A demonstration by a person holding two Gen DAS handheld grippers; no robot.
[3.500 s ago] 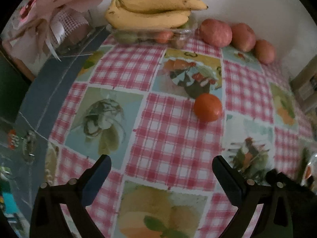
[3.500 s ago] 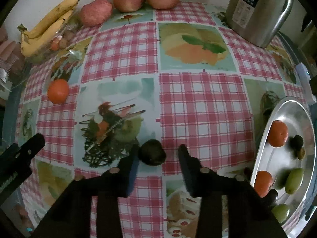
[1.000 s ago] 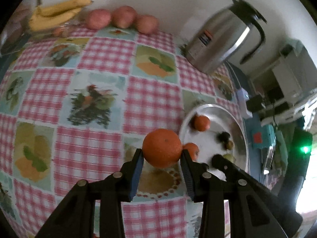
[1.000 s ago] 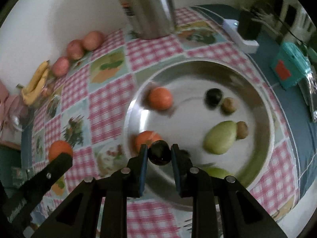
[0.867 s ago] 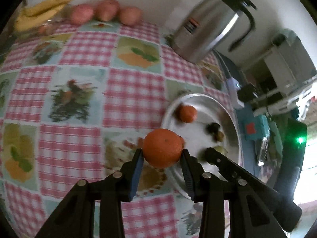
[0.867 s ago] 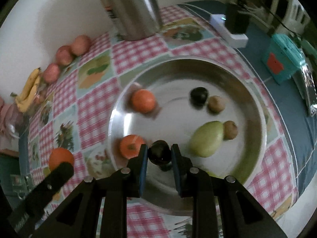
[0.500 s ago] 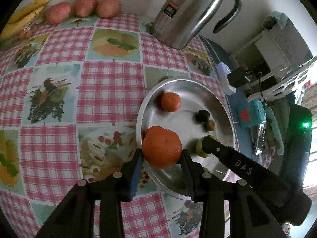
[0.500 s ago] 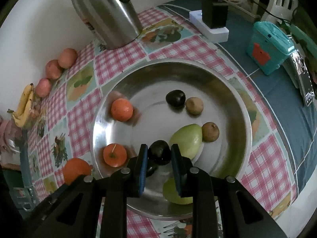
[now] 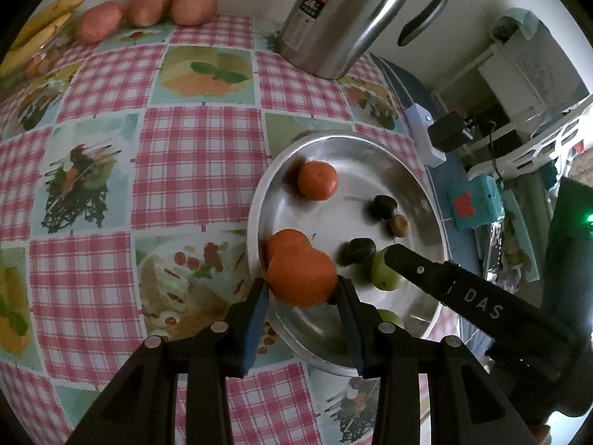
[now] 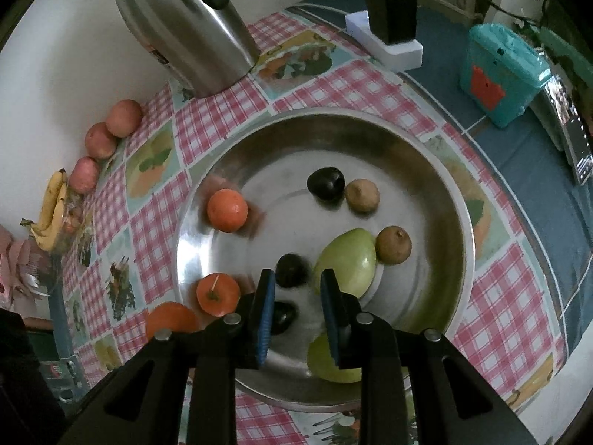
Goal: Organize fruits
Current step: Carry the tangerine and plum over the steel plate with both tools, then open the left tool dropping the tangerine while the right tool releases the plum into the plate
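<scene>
Over the steel tray's (image 9: 259,200) near-left rim, left gripper (image 9: 302,296) clamped on a tangerine (image 9: 301,276), right gripper (image 10: 296,293) jaws slightly apart and empty above a dark plum (image 10: 292,270).

Both wrist views looked steeply down along their jaws, close over the steel tray (image 9: 259,200) (image 10: 192,200). Both shared it and the kettle (image 9: 344,18) (image 10: 185,29), toward 12 o'clock on the tabletop (image 9: 185,141).

Dim, yellowish indoor light is filling both fisheye views, with black vignetting curving the edges. Glare is streaking the round steel tray (image 10: 437,170), and a small dark fruit (image 10: 292,270) is blurring.
</scene>
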